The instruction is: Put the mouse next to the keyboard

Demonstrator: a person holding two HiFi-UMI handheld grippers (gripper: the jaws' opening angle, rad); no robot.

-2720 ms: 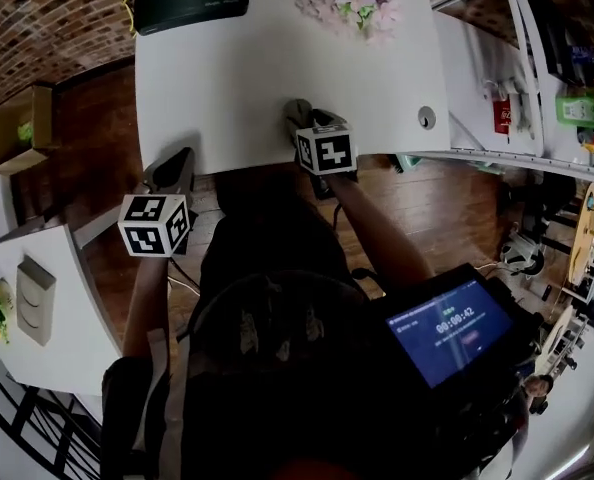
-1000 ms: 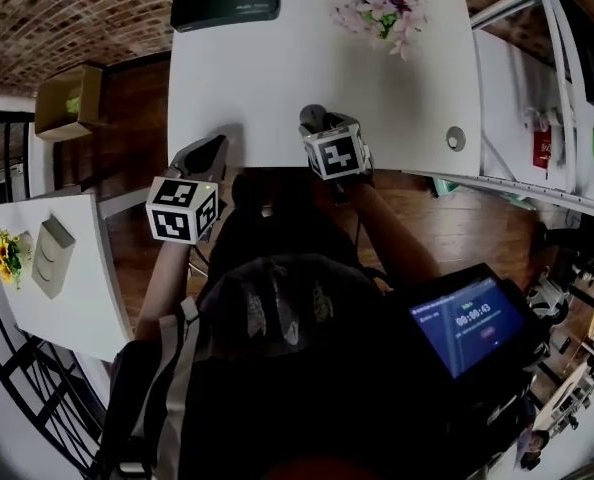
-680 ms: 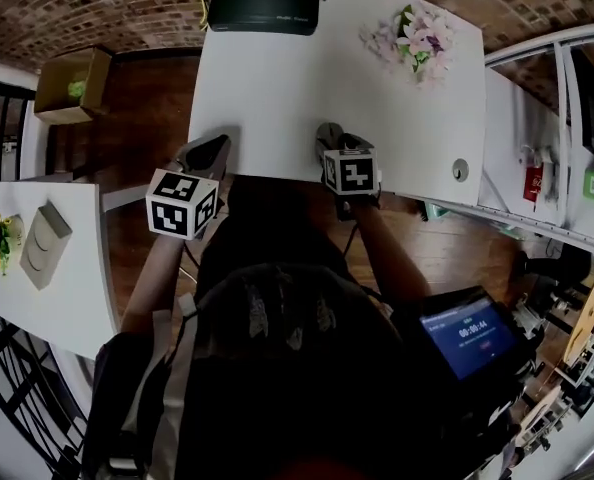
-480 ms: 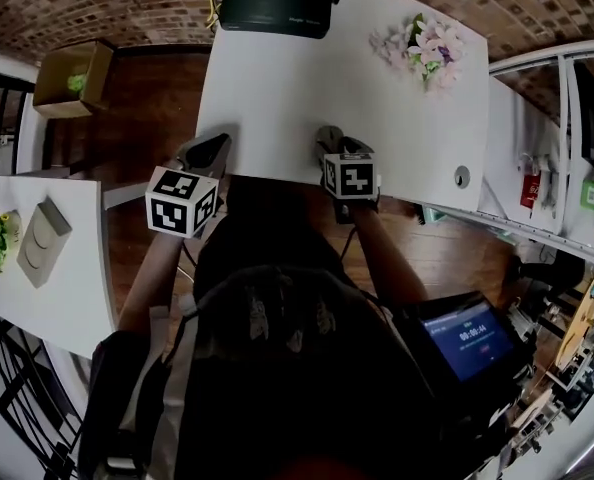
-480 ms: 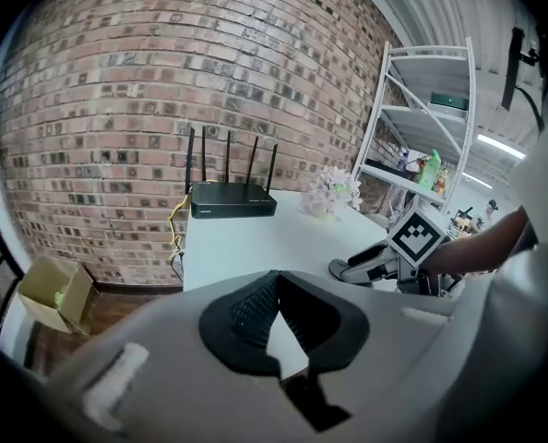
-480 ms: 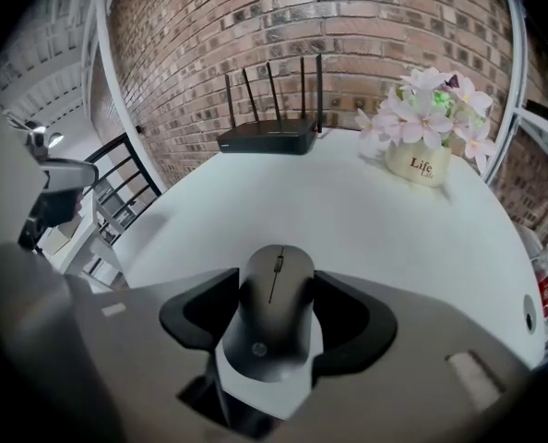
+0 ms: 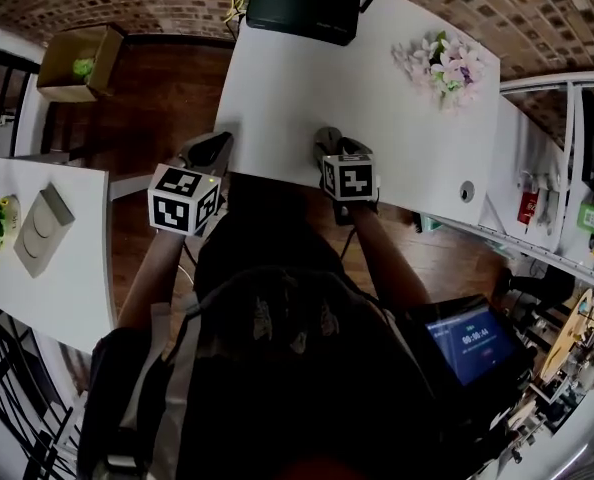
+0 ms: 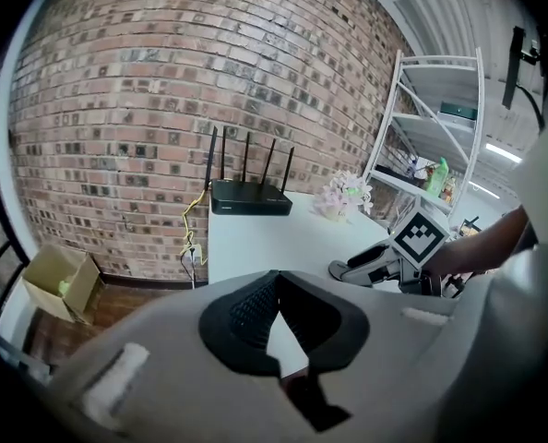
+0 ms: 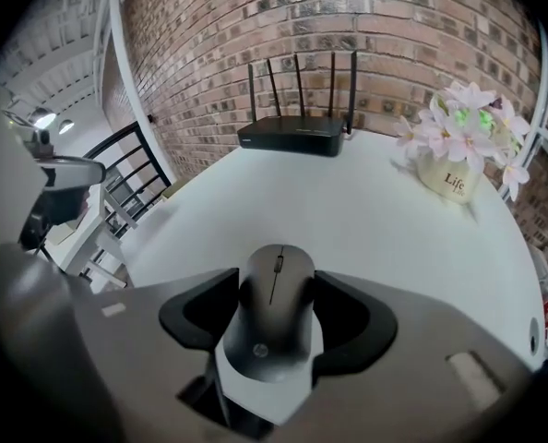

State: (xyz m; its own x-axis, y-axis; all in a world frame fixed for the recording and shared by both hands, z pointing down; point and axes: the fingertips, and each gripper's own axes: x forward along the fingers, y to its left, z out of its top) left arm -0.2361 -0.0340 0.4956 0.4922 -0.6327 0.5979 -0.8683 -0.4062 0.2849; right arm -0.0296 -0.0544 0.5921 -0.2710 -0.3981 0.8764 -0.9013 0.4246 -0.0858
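- Right gripper: jaws clamped on the flanks of the mouse, one pad on each side.
- Mouse location: in that grip, at the near edge of the white table, directly in front of the person. Lifted or resting on the tabletop: cannot tell.
- Mouse long axis: runs along the gripper's own axis. Scroll-wheel end points away from the person, toward the router at the far edge; logo end sits back inside the jaws.
- Left gripper: pad tips together, nothing between them, only bare tabletop showing through the gap behind. It sits at the near left corner of the table, well apart from the mouse.
- Keyboard: not visible in any view. The tabletop shows only the router and a pot of flowers at the far right.
- Judgement: the right hand owns the move, since it already holds the mouse. No placement spot can be fixed from here; the keyboard must be found first, then the mouse carried nose-forward and set down alongside it.
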